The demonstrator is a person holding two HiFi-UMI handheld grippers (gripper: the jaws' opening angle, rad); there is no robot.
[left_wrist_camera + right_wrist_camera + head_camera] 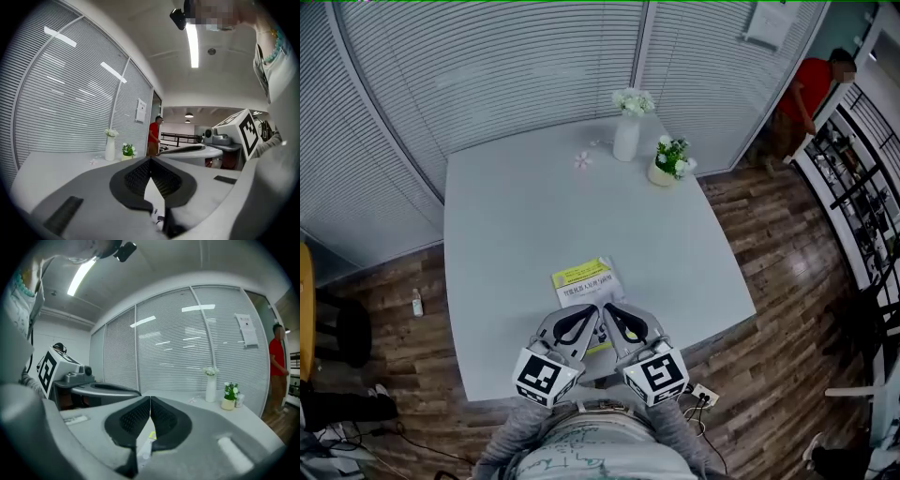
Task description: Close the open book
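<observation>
The grey table (pixel 516 206) carries, near its front edge, the left gripper (pixel 592 312) and right gripper (pixel 611 311) side by side above it, both with jaws shut and empty, their tips over the closed yellow-and-white book (pixel 584 279), which lies flat.

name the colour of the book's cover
The book is yellow on top, white below; head view.

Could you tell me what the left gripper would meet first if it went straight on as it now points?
Probably the right gripper, whose tip lies just ahead of the left gripper; depth is unclear, so it might slip past.
</observation>
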